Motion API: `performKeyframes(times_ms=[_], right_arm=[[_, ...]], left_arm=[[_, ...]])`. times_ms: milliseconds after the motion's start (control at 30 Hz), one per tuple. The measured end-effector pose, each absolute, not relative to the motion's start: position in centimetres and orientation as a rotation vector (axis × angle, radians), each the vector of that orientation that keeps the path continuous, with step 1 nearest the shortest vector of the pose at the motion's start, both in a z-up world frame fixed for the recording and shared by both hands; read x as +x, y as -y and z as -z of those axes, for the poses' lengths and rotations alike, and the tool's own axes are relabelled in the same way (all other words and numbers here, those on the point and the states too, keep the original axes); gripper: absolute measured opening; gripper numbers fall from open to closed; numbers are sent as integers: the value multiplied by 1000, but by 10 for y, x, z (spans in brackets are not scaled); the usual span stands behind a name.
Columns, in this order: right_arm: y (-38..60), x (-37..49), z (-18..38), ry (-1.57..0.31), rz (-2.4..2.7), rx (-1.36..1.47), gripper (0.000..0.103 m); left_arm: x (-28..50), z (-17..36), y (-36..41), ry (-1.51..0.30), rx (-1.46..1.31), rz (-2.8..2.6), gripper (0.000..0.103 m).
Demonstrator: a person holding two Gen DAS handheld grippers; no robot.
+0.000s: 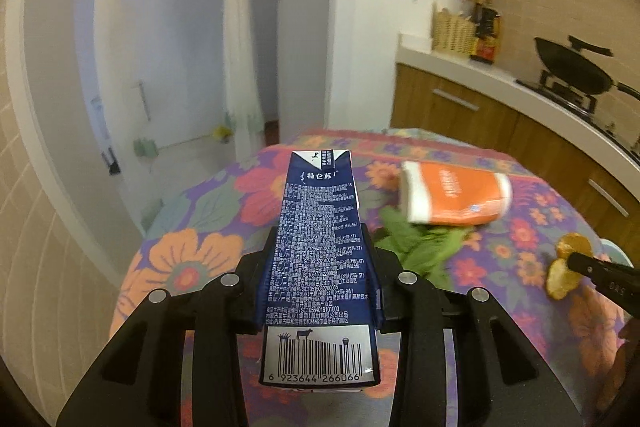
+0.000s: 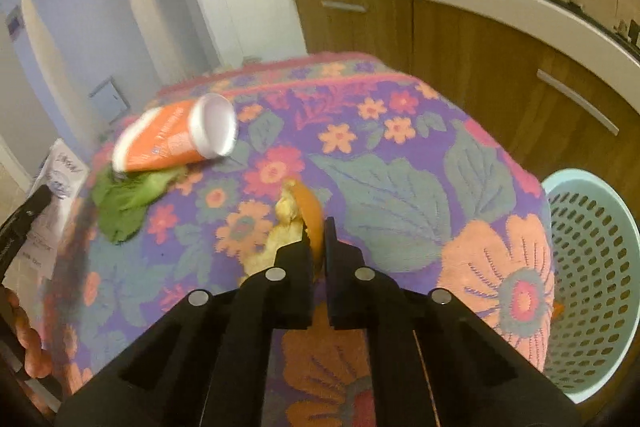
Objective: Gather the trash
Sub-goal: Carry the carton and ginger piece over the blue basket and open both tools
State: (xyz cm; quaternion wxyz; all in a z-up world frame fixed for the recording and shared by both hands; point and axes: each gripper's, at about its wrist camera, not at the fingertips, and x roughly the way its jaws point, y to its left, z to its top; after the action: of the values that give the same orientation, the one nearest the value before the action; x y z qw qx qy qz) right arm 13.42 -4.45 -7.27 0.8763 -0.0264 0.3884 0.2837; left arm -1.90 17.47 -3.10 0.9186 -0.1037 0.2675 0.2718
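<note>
My left gripper (image 1: 320, 239) is shut on a dark blue milk carton (image 1: 316, 227), held above the floral-clothed table (image 1: 208, 251); the carton's barcode end faces the camera. My right gripper (image 2: 319, 231) is shut on a curled piece of orange peel (image 2: 310, 211) just over the cloth. The left wrist view shows the same peel (image 1: 568, 267) at the right edge. An orange paper cup (image 2: 172, 143) lies on its side at the table's far left, on top of a green leaf (image 2: 124, 199). Both also show in the left wrist view, cup (image 1: 456, 195) and leaf (image 1: 420, 247).
A pale teal perforated basket (image 2: 592, 267) stands on the floor beside the table's right edge. Behind the table runs a kitchen counter (image 1: 460, 67) with wooden cabinets, a wicker holder, bottles and a black wok (image 1: 572, 67). A doorway opens at the far left.
</note>
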Motion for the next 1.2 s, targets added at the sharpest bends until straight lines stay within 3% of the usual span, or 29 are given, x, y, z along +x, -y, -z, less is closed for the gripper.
performKeyframes(times_ms=[400, 733, 1200], right_arm=[[107, 118, 44, -710, -568, 67, 3], [213, 115, 30, -616, -353, 129, 3], [312, 127, 62, -683, -195, 278, 3]], left_arm=[[-7, 0, -88, -449, -169, -256, 35], [25, -5, -10, -446, -113, -75, 35], [98, 14, 111, -563, -51, 167, 35]])
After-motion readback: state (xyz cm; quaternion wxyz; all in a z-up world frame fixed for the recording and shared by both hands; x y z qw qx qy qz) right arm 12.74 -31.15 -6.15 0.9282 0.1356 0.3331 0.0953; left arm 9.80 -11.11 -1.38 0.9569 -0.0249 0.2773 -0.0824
